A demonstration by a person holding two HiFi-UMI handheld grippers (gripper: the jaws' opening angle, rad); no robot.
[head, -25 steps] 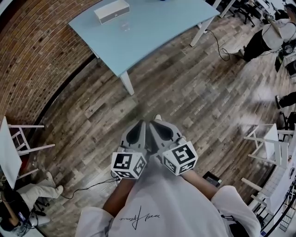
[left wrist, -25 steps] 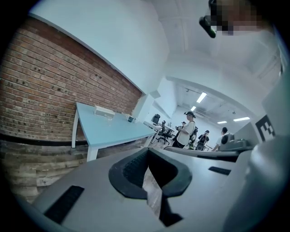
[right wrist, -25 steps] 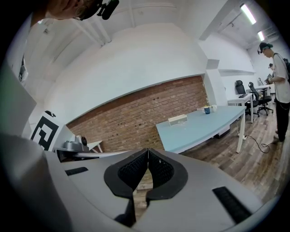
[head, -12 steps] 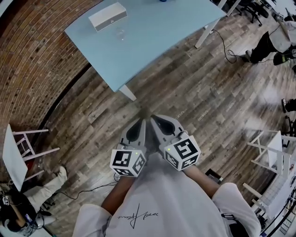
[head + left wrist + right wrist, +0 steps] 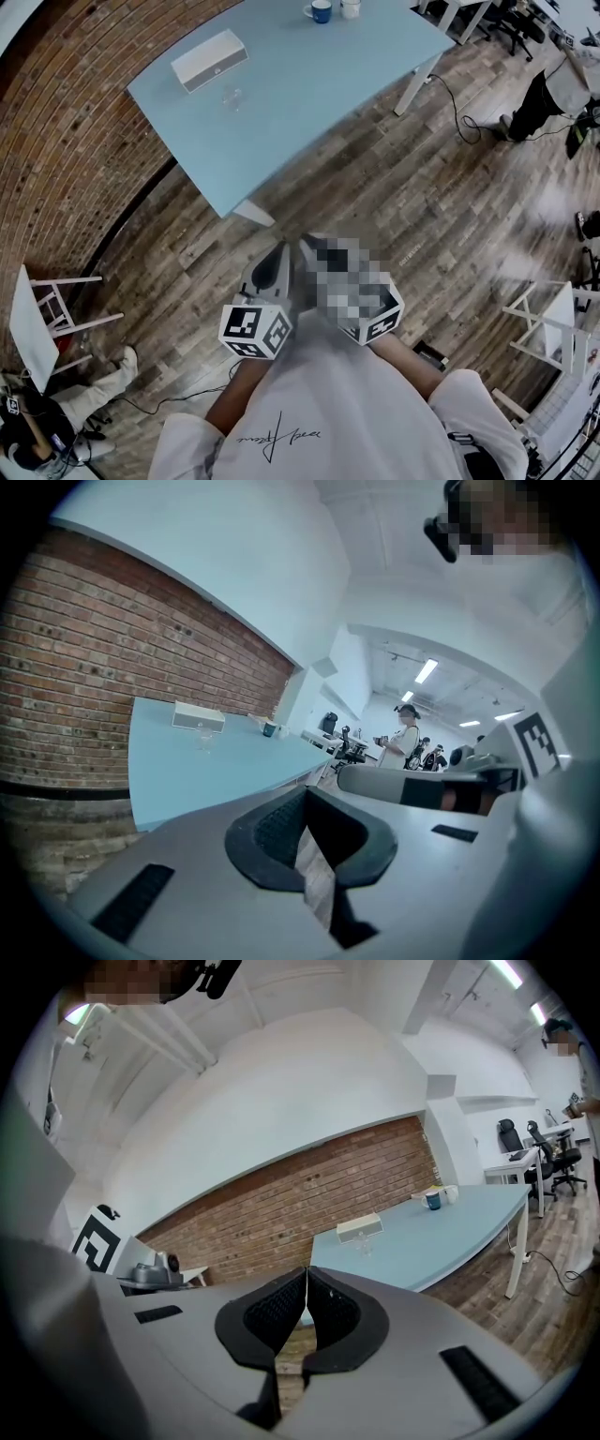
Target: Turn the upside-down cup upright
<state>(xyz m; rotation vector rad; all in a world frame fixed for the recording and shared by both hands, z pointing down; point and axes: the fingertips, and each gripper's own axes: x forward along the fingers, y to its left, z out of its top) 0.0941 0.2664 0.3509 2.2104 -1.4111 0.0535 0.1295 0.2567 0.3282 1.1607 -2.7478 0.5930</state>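
Now | left tongs (image 5: 305, 794) clenched, empty | right tongs (image 5: 306, 1271) clenched, empty | table (image 5: 309, 84) nearer; mug (image 5: 321, 11) newly visible

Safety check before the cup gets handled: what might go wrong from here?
The clear cup is small, see-through and close to the white box, so a claw may bump either. The left claw and right claw are shut and must open before reaching it. A cable lies on the floor near the table: possible trip.
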